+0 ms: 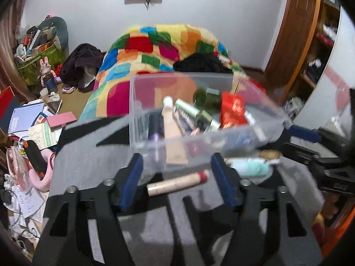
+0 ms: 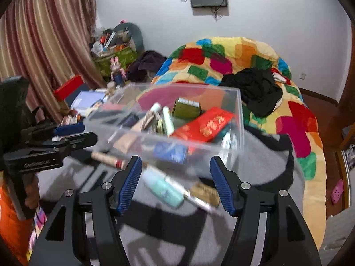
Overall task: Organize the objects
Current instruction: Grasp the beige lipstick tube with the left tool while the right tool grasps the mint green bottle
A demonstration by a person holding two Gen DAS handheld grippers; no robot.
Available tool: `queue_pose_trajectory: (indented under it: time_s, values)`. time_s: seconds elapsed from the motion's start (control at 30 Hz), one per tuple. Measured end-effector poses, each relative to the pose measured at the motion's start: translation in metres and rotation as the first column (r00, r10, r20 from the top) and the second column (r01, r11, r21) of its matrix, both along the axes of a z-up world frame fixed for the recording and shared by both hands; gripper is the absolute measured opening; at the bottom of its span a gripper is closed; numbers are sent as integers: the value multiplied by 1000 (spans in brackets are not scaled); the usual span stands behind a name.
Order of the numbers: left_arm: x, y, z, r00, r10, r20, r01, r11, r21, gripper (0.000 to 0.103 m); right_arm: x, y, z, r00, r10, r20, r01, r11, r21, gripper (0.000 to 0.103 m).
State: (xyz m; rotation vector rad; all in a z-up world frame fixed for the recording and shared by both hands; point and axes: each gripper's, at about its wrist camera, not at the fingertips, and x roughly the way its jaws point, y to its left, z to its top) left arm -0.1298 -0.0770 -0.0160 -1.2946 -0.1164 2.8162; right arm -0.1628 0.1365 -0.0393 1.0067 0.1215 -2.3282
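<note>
Grey felt covers the surface (image 2: 266,155) beside a bed with a patchwork quilt (image 2: 233,51). Both tongs stand spread and empty: the left tongs (image 1: 175,182) straddle a tan tube (image 1: 177,182) with a red band, and the right tongs (image 2: 176,184) straddle a mint tube (image 2: 164,188) and a gold-capped piece (image 2: 204,191). Just beyond sits the clear plastic bin (image 1: 199,135), already holding bottles and a red packet (image 2: 206,122). These tubes look light, stiff and smooth, probably prone to rolling; pinch each across mid-barrel.
</note>
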Motion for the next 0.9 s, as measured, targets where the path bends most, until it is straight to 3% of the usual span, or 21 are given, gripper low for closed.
queue_pose_trajectory:
  time_s: [0.1,0.37,0.43,0.63,0.77,0.9]
  values:
    - [-10,2,-17,998,-16,62,18,999,-32,66,6,-8,-13,999,49,12,-50,997,54,61]
    - [-28,8,-47,980,-77,182,76,997,13,67,-3,-41,-36,987,150,61,-156,982,103,61]
    - [-25,9,-50,976,-98,195,93,995,35,67,-7,-43,-42,984,155,86,-164,980,113,56]
    - [-9,15,-49,969,-143,200,129,989,78,45,-2,-38,-47,975,192,115,-203,975,96,33]
    - [2,24,-46,964,-180,197,167,982,84,38,9,-40,-50,963,240,123,-253,962,106,32]
    - [2,34,-46,965,-173,198,173,985,21,38,9,-47,-56,962,238,132,-255,958,132,32]
